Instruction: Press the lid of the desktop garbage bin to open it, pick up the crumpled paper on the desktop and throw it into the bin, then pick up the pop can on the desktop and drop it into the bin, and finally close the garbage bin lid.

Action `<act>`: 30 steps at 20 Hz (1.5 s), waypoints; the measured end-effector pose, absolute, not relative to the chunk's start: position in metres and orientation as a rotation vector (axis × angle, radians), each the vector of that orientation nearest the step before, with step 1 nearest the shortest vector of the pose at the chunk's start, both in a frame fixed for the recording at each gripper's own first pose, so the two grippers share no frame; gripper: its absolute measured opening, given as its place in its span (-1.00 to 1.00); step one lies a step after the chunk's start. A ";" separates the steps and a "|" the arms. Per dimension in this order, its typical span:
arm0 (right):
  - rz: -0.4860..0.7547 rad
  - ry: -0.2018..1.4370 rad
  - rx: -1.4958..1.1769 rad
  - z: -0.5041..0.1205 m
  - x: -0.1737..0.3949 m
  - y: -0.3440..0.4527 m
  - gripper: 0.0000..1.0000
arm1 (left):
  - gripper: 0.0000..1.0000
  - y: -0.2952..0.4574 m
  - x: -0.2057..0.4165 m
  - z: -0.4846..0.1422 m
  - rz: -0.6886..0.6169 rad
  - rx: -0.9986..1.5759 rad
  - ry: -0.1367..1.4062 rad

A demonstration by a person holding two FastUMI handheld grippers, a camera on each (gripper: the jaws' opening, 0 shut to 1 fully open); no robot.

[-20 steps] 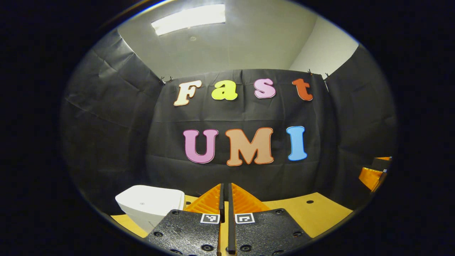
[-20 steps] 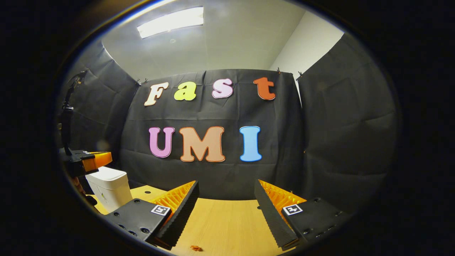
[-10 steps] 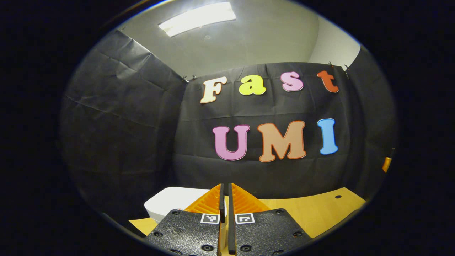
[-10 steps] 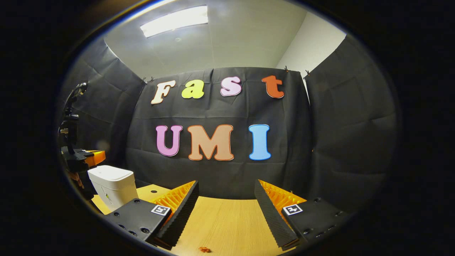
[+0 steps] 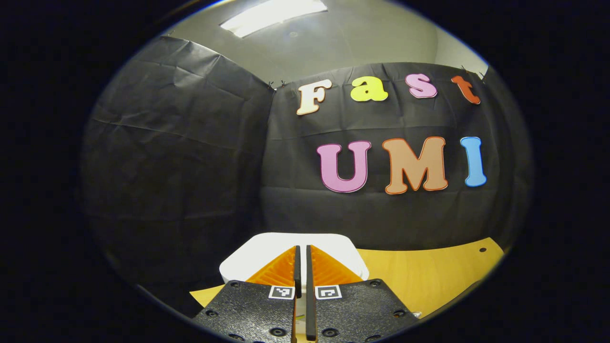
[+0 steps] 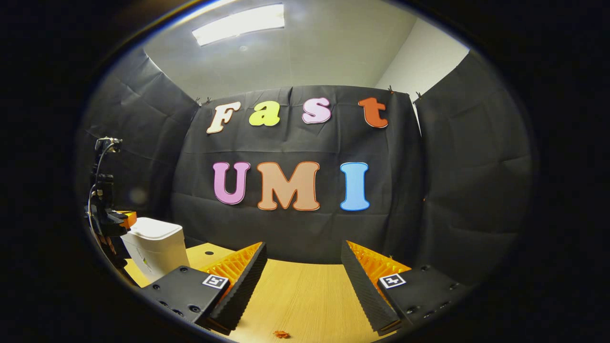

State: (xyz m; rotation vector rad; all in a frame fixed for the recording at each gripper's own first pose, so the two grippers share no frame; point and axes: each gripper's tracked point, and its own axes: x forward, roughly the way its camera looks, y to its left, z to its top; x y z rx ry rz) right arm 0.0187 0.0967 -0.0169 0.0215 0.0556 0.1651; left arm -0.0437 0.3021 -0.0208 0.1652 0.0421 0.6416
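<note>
A white garbage bin (image 5: 267, 252) with its lid down stands straight ahead of my left gripper (image 5: 301, 250), whose fingers are pressed together with nothing between them, just above and in front of the lid. The same bin (image 6: 155, 250) appears at the left in the right gripper view, with the left gripper (image 6: 116, 219) hovering at its far left edge. My right gripper (image 6: 302, 255) is open over bare wooden table top, holding nothing.
The wooden table (image 6: 295, 300) stretches ahead of the right gripper, with a small brown scrap (image 6: 281, 334) lying near its front. Round holes (image 5: 482, 249) dot the table surface. Black cloth walls close the booth behind and on both sides.
The left gripper swung left, so the bin moved from the lower left of its view to dead centre behind its fingers. The right gripper stayed open and almost still.
</note>
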 end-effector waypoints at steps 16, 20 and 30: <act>0.205 0.088 0.030 -0.027 0.025 0.120 0.96 | -1.00 0.316 -0.044 -0.039 0.619 0.246 0.042; 0.210 0.067 0.027 -0.018 0.023 0.115 0.96 | -0.99 0.301 -0.045 -0.002 0.607 0.215 -0.013; 0.212 0.102 0.055 -0.035 0.032 0.094 0.96 | -0.88 0.195 -0.038 0.077 0.397 0.201 -0.186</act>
